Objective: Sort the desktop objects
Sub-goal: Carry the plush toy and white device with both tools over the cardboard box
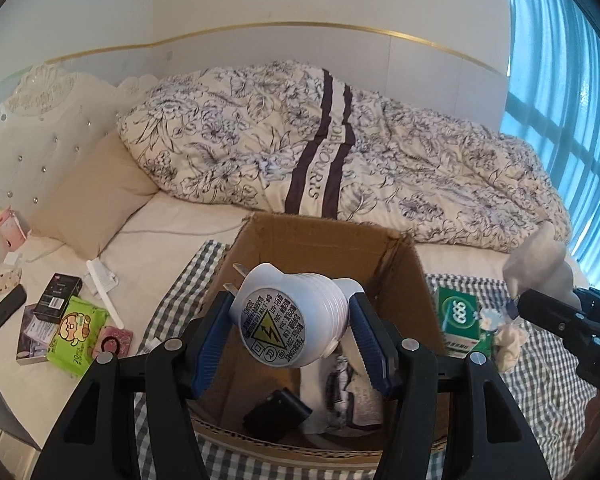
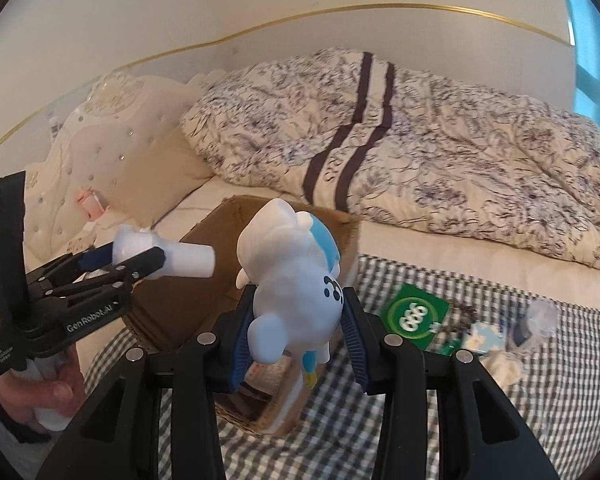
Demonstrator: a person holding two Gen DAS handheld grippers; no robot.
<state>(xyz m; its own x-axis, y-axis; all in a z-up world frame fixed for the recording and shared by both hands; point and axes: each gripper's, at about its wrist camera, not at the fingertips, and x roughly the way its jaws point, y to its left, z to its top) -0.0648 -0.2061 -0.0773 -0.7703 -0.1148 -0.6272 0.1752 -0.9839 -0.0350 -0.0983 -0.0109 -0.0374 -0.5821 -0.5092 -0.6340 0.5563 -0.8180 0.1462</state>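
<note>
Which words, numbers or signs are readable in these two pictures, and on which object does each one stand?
"999": green box on the checked cloth.
"GenRobot.AI": side of the left gripper.
"20": green wipes pack.
"ROURIS", partly folded: dark stripe of the quilt.
Lightning bolt in a yellow triangle: base of the white plug-in device held by the left gripper; its small print is too fine to read.
Black box: print too small.

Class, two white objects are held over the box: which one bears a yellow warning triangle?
The white plug-in device in the left hand-held gripper; the figurine has blue markings.

Medicine box [image 1: 460, 322] right of carton [image 1: 320, 248]
</note>
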